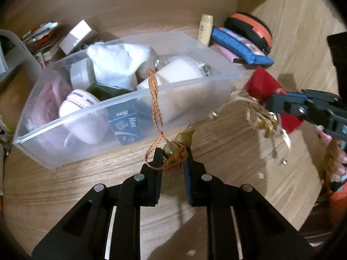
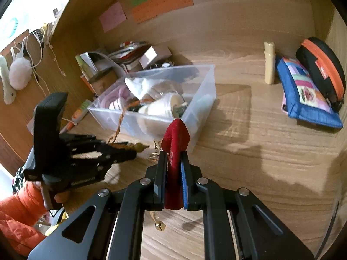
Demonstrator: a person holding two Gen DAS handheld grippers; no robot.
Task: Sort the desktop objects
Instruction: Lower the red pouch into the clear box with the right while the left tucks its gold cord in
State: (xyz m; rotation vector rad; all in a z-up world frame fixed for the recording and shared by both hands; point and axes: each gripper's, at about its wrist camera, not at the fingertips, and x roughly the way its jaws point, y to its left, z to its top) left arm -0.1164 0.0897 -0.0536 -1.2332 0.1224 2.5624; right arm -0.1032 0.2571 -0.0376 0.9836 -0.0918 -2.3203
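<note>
Left gripper [image 1: 173,156]: clamps gourd charm [image 1: 183,140], cord loops upward.
Right gripper [image 2: 173,162]: pinches red pouch [image 2: 175,138] beside clear bin [image 2: 201,99].

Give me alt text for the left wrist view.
The left tongs grip a small brass gourd charm on an orange braided cord above a wooden desk, just before a clear plastic bin of oddments. At right, the right tongs hold a red fabric pouch.

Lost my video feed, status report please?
Left gripper shut on gourd charm. Right gripper shut on red pouch. Clear bin ahead, already crowded.
</note>
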